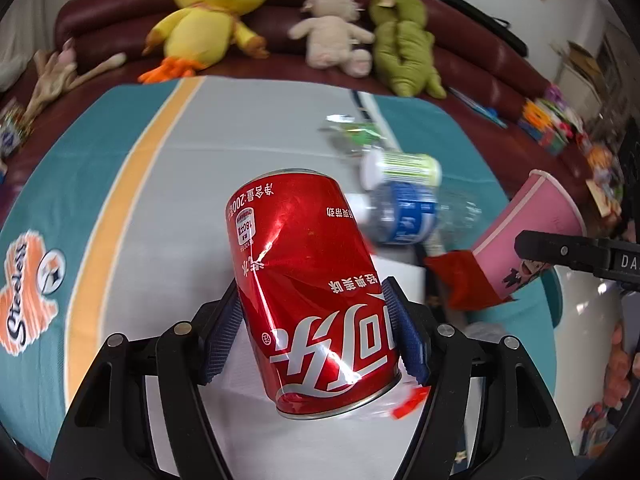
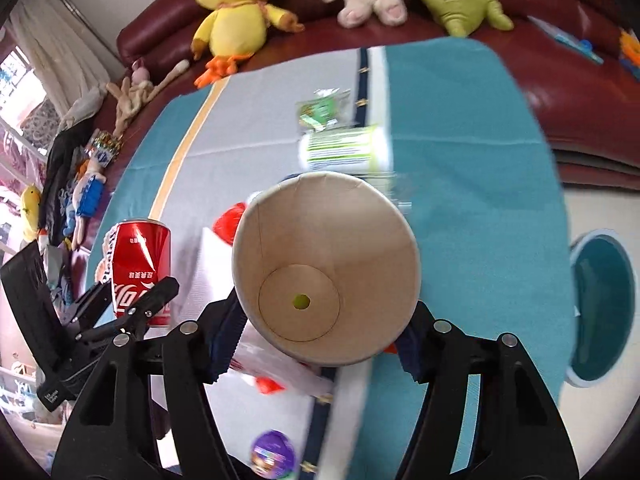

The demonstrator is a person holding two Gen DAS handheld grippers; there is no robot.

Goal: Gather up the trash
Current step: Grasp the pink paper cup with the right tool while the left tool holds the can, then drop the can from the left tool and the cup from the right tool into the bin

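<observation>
In the left wrist view, the plastic bottle right of centre is blurred, and the clear wrapper above it is hard to make out. The left half of the teal and grey cloth lies bare up to the maroon sofa along the top. The left gripper is clenched on the dented red can, its blue pads pressing both sides, the can tilted and filling the centre. The pink cup sits at the right edge.

In the right wrist view, the right gripper grasps that cup, mouth toward the camera, hiding the table behind it. The can shows at lower left. The teal bin opens at the right edge, partly cut off.
</observation>
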